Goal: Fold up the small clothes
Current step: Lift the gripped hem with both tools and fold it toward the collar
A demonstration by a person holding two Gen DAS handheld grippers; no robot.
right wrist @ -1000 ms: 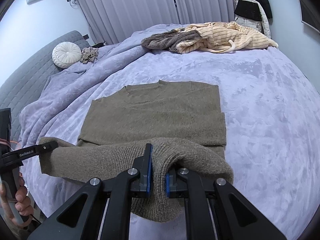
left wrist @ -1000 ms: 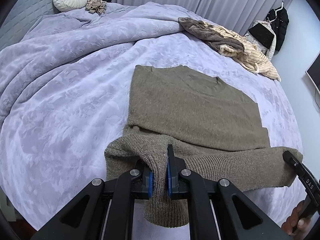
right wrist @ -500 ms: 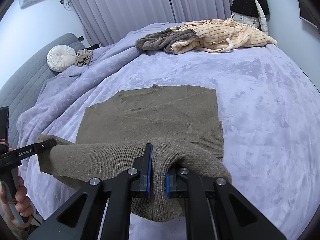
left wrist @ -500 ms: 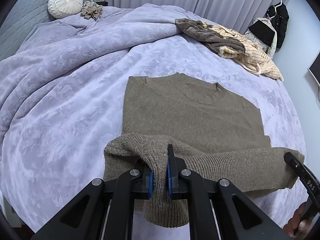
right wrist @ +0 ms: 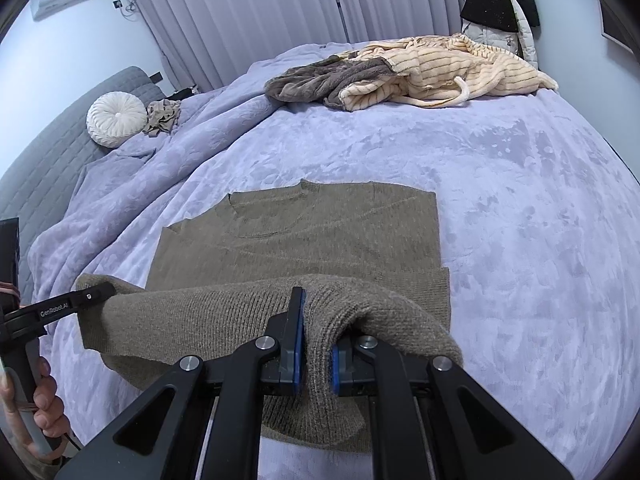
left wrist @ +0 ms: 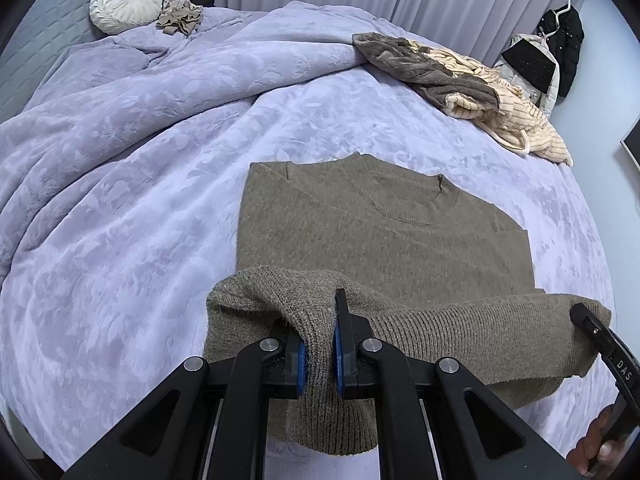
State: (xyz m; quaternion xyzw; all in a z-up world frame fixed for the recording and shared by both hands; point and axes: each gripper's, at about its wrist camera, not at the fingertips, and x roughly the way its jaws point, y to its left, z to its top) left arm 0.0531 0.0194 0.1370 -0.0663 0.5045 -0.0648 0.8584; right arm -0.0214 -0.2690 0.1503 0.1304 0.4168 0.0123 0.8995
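While the olive knit sweater (left wrist: 384,224) lay flat on the lavender bedspread (left wrist: 120,208) with its neckline toward the far side, its ribbed hem (left wrist: 460,332) was lifted off the bed and stretched between the two tools. The left gripper (left wrist: 320,354) was clamped on one hem corner, a thick fold of knit bulging between its blue pads, and the right gripper (right wrist: 316,364) was clamped on the other corner in the same way. The raised hem hung over the lower body of the garment, so the step in hand looked like a bottom-to-top fold.

To do it well, both corners should probably travel together and level, with the hem kept lightly taut so no sag drags the layer beneath. Landing the hem just short of the collar, edges squared with the shoulders, would give a clean half. Releasing only once the knit rests flat should prevent it springing back.

Farther off, a heap of brown and cream striped clothes (right wrist: 412,72) lay well apart near the curtains.
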